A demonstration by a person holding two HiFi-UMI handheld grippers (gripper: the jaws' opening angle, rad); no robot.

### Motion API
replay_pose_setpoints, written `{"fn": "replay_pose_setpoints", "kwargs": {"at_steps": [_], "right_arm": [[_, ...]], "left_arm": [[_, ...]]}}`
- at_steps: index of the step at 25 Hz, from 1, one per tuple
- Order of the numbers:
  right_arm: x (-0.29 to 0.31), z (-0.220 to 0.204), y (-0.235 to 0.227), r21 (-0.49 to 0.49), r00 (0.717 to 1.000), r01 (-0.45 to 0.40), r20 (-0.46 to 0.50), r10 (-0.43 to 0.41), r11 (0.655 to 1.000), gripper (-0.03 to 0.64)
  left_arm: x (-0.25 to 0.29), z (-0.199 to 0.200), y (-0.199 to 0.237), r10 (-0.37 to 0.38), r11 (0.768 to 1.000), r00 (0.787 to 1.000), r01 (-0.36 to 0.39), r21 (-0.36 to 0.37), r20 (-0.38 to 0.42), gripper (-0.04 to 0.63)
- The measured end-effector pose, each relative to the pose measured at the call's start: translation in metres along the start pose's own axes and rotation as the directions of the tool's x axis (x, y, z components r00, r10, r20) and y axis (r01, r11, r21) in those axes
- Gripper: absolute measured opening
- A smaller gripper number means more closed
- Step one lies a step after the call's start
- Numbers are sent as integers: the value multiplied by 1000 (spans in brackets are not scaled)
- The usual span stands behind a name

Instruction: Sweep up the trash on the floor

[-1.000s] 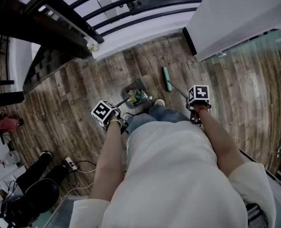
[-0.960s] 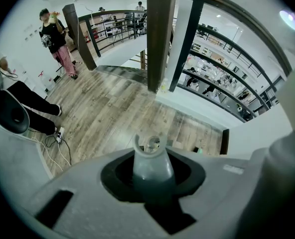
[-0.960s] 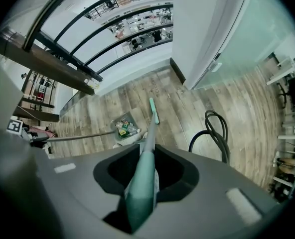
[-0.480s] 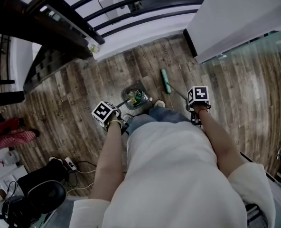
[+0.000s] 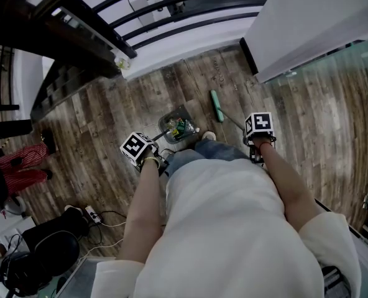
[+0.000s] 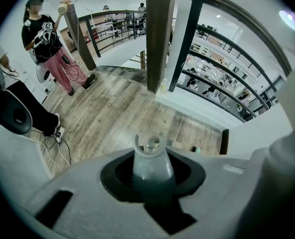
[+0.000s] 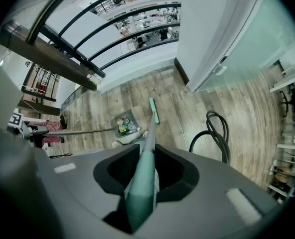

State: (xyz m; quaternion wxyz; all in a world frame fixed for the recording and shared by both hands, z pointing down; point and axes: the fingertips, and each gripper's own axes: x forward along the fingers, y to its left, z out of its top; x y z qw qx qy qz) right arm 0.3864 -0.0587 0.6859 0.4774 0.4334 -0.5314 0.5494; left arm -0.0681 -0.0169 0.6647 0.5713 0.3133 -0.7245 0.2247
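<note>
Green broom handle (image 7: 139, 198) held by right gripper (image 7: 147, 159), grey dustpan handle (image 6: 153, 176) by left gripper (image 6: 152, 156) (trash (image 5: 181, 126) indistinct).

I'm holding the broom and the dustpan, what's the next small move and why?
Probably one short stroke of the broom head toward the dustpan, to catch any leftovers. The right tongs grip the broom handle, the left tongs the dustpan handle; trash already lies in the pan, and the broom head rests on the floor apart from it.
</note>
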Motion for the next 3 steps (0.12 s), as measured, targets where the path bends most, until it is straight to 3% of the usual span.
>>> {"fn": "replay_pose_setpoints", "kwargs": {"at_steps": [3], "right_arm": [[0, 0, 0, -5, 1000, 2, 0, -2, 1000, 97]], "left_arm": [[0, 0, 0, 1, 1000, 1000, -1, 1, 1, 83]]}}
